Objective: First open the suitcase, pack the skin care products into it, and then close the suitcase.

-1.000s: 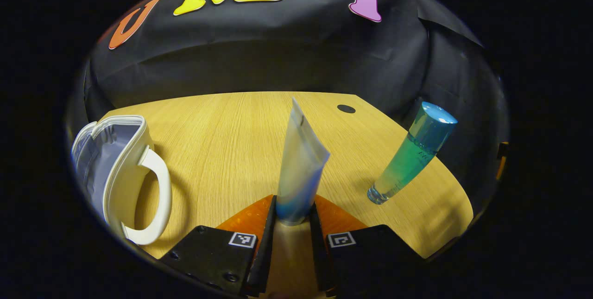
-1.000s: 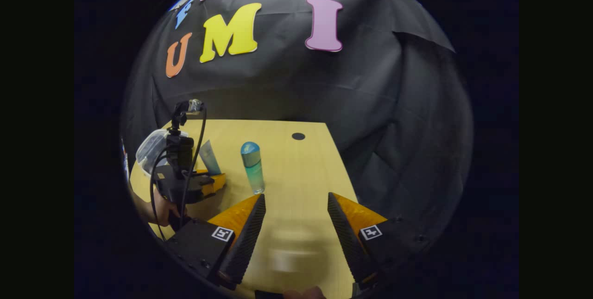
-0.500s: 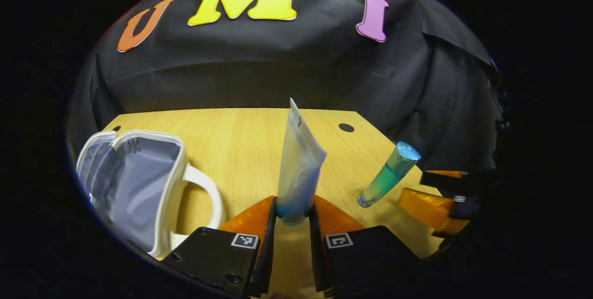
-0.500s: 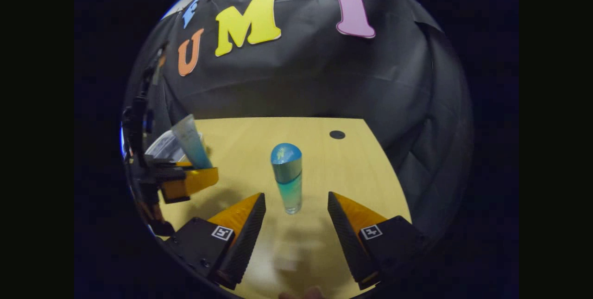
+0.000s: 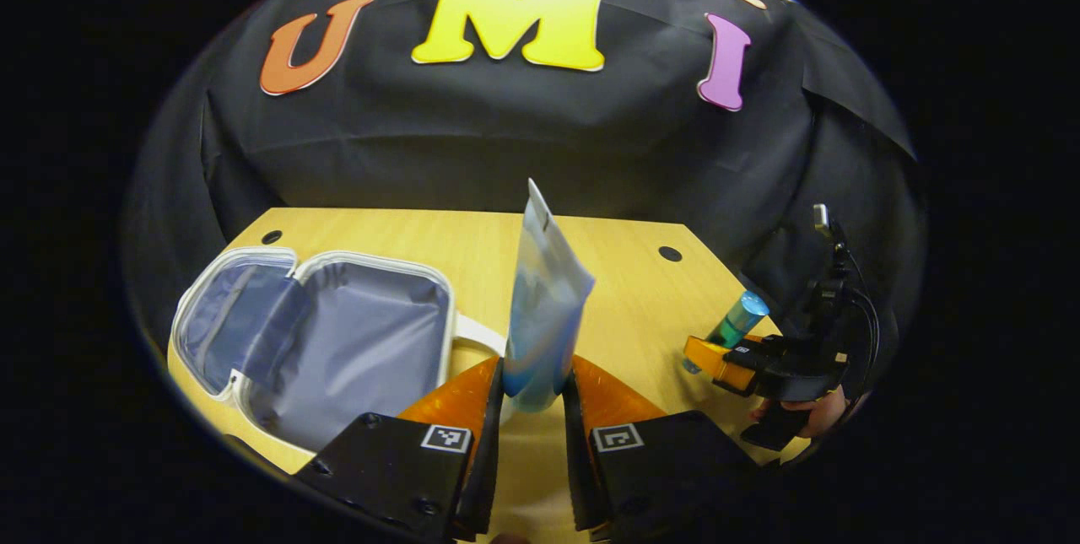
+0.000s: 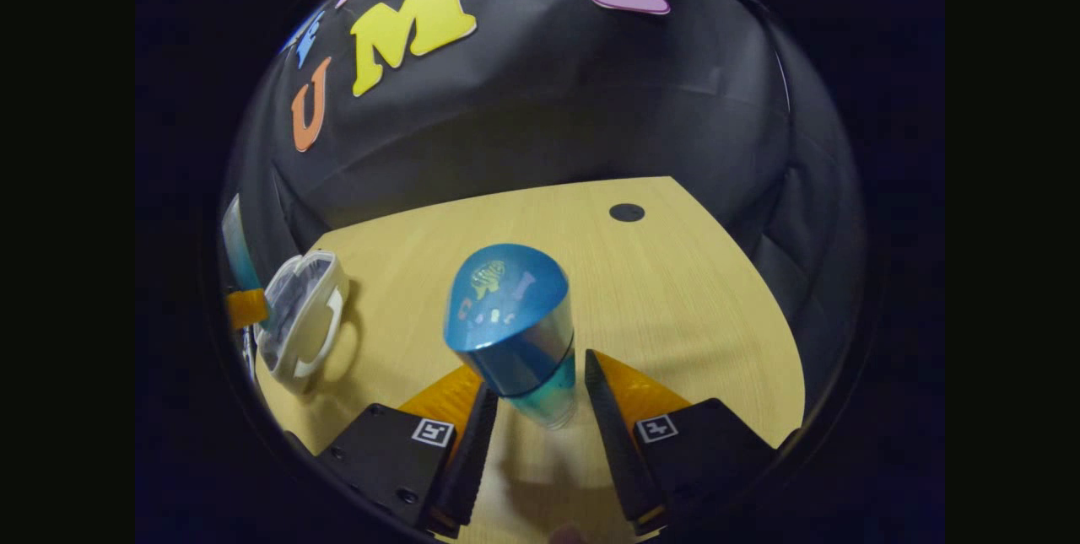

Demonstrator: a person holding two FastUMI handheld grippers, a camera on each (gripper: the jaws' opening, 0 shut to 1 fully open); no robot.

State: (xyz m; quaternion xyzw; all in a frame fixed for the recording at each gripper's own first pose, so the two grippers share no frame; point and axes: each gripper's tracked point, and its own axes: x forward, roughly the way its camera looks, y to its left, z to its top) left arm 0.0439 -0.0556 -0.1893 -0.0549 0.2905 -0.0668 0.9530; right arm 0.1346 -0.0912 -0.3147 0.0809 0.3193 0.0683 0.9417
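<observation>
So my left gripper (image 5: 533, 396) is clamped on the cream tube (image 5: 542, 308) — long axis upright, crimped end up, beside the open suitcase (image 5: 337, 342). Right gripper (image 6: 533, 409) fingers straddle the upright blue-capped bottle (image 6: 515, 329) — contact hard to tell, its base hidden.

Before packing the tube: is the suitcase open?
Open: the suitcase lies spread on the table, its grey lining showing.

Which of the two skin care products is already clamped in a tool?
The pale tube, shut between the left tool's fingers above the open suitcase. The teal bottle with the blue cap stands on the table between the right tool's fingers, not visibly gripped.
</observation>
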